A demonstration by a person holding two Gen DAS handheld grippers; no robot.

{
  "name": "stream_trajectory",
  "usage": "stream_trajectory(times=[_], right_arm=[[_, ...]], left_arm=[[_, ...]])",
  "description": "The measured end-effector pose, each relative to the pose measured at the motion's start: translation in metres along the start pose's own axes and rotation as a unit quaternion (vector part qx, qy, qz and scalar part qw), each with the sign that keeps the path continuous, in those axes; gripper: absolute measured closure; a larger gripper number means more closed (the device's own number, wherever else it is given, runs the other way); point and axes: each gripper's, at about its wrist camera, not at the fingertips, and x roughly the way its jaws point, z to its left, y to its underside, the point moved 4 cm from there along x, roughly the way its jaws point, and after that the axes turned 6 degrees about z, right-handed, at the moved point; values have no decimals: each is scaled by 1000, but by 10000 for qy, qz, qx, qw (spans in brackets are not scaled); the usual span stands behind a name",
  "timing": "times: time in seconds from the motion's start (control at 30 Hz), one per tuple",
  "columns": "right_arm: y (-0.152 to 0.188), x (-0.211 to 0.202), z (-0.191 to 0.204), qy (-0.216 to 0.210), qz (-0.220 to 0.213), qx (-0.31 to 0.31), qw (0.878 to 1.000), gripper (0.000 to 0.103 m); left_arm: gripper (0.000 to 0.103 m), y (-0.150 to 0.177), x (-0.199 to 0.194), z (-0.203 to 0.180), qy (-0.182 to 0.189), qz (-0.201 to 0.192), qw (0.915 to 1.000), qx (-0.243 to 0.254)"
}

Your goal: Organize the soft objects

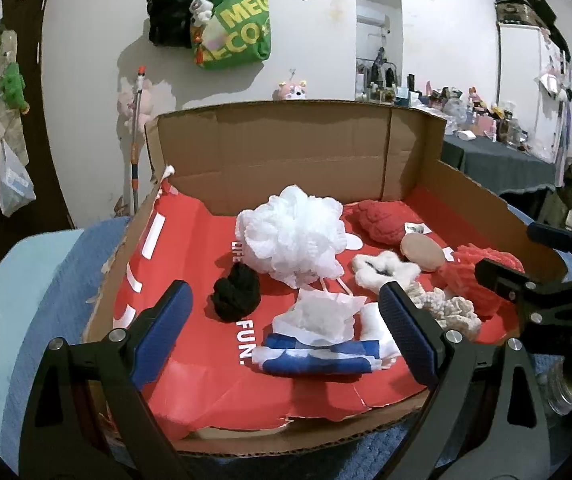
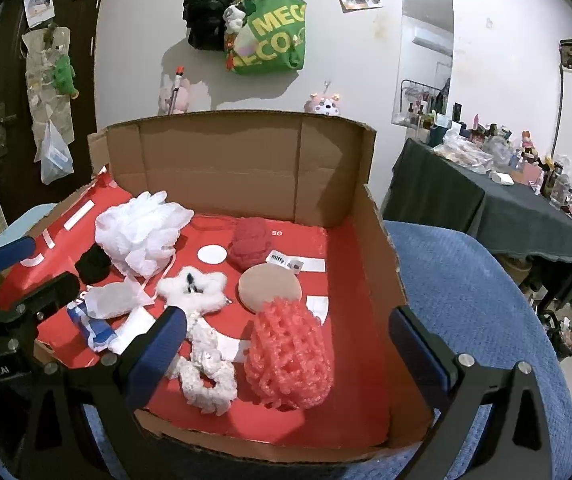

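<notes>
A shallow cardboard box (image 1: 286, 152) with a red lining holds several soft items. My left gripper (image 1: 290, 320) hovers open over its near edge, in line with a white-and-blue cloth (image 1: 318, 344). Beyond that lie a black scrunchie (image 1: 236, 294) and a white mesh loofah (image 1: 294, 236). My right gripper (image 2: 288, 344) is open above a coral mesh ball (image 2: 290, 356), with nothing between its pads. A cream scrunchie (image 2: 206, 376), a white fluffy star (image 2: 194, 286), a tan round puff (image 2: 270, 286) and a red knitted piece (image 2: 250, 244) lie around it.
The box rests on a blue textured cover (image 2: 466, 300). A dark-clothed table (image 2: 498, 208) crowded with small items stands to the right. A green bag (image 2: 274, 36) hangs on the white wall behind, and a dark door (image 2: 6, 100) is at the left.
</notes>
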Motion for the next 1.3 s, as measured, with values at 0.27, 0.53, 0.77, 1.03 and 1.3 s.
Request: stream_trajectory(times=[0.27,0.53,0.77,1.03,1.3], right_arm=[[4,4,5,42,55,-49,10000,0],[5,7,1,47,90,27,9999,0],[5,6,-1,20,131,30,9999,0],[6,7,1,53,156,-16,9999,0],[6,8,2,46,160,-18,9999,0]], left_arm=[[8,3,7,2,65,146,9998,-84],[8,4,8,1,64,178,9998,-71],[8,4,10,1,33,201,9998,-61],[8,7,14,0,42,270,9996,-52],[8,7,14,0,37,278,9996,-54]])
